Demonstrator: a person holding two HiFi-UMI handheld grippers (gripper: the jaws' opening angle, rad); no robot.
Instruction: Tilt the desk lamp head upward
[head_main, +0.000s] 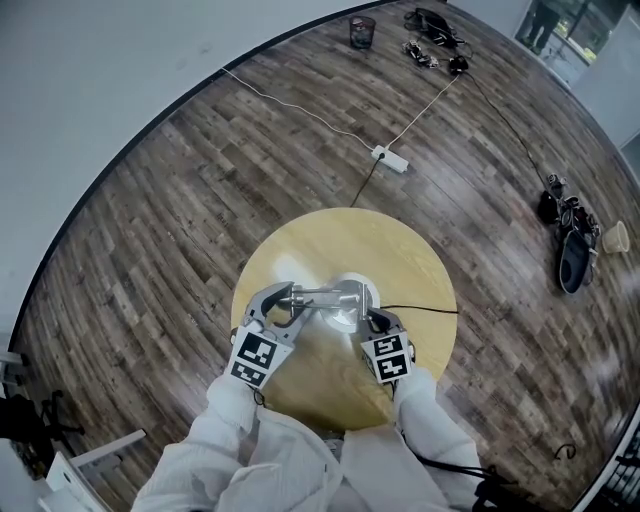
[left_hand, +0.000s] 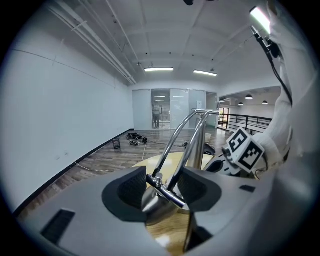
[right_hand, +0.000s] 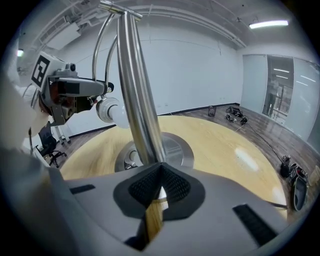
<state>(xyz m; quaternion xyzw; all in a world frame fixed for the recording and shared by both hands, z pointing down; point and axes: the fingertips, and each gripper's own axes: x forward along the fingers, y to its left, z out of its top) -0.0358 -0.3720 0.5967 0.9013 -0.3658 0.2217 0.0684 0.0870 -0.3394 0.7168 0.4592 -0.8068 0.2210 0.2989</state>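
Note:
A chrome desk lamp stands on a round wooden table (head_main: 400, 250). Its round base (right_hand: 175, 145) carries an upright pole (right_hand: 135, 90), and two thin curved arms (left_hand: 185, 135) run to the lamp head (left_hand: 157, 205). My left gripper (left_hand: 162, 187) is shut on that head, with the chrome shade and its hinge bar wedged between the black pads; in the head view it (head_main: 283, 305) sits at the lamp's left end. My right gripper (right_hand: 160, 172) is shut with its tips together, right up against the foot of the pole above the base, and nothing lies between the pads.
A black cord (head_main: 420, 308) runs off the table's right side. On the wood floor lie a white power strip (head_main: 392, 158) with cables, a dark bin (head_main: 362, 32) and bags and gear (head_main: 570, 240) at the right. Dark equipment stands at the lower left (head_main: 30, 420).

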